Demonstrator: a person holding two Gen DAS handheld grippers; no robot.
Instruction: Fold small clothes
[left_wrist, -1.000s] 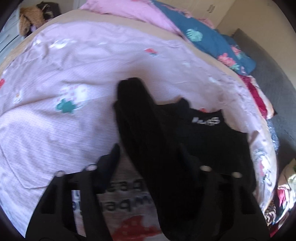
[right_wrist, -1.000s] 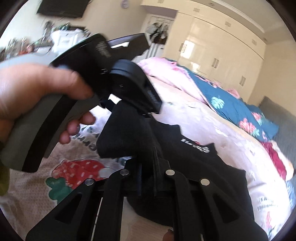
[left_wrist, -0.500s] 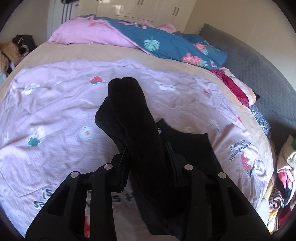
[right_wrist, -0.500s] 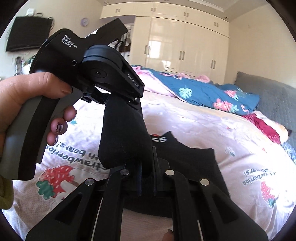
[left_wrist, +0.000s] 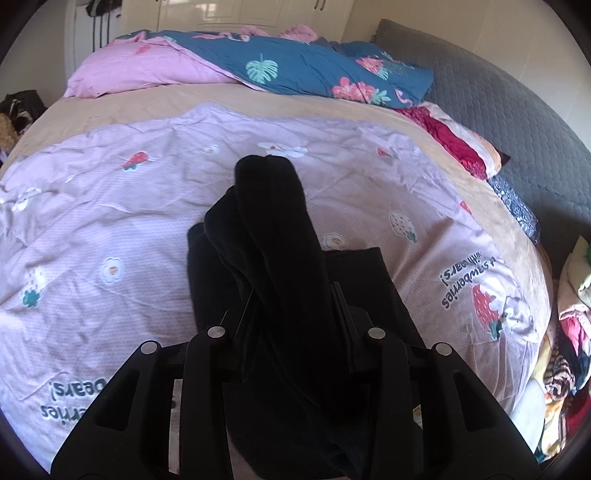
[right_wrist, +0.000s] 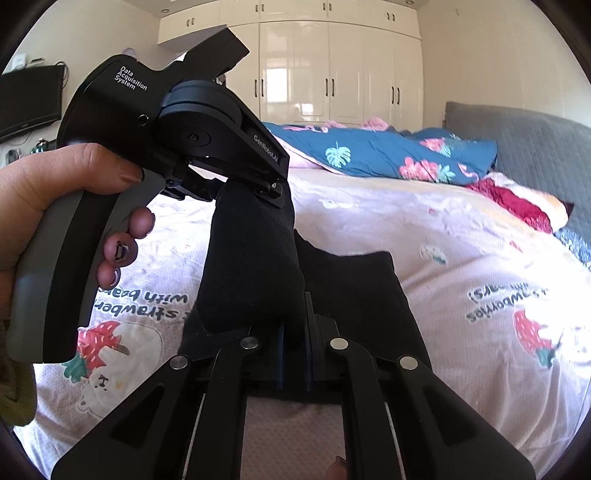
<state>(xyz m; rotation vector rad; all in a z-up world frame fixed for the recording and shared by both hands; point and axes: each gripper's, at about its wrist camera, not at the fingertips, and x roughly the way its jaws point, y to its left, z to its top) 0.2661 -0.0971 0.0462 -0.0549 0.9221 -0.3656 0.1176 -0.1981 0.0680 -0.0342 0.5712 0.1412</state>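
A black garment (left_wrist: 273, 221) is bunched up between the fingers of my left gripper (left_wrist: 293, 299), which is shut on it. The bunch sticks up above the pink bedspread (left_wrist: 110, 206). In the right wrist view a hand holds the left gripper (right_wrist: 255, 190) at the upper left, and a thick black fold (right_wrist: 251, 258) hangs from its jaws. My right gripper (right_wrist: 294, 325) is shut on the lower edge of the same garment. The rest of the black cloth (right_wrist: 354, 288) lies flat on the bed behind the fingers.
A blue floral duvet (left_wrist: 310, 70) and a pink pillow (left_wrist: 140, 70) lie at the far end of the bed. A grey padded panel (left_wrist: 517, 122) runs along the right. Red bedding (left_wrist: 450, 140) and a heap of clothes (left_wrist: 569, 332) sit at the right edge. White wardrobes (right_wrist: 332, 74) stand behind.
Both grippers have swung across the bed with the black garment. The left jaws have narrowed onto the bunch. The white lettering on the cloth has gone out of sight.
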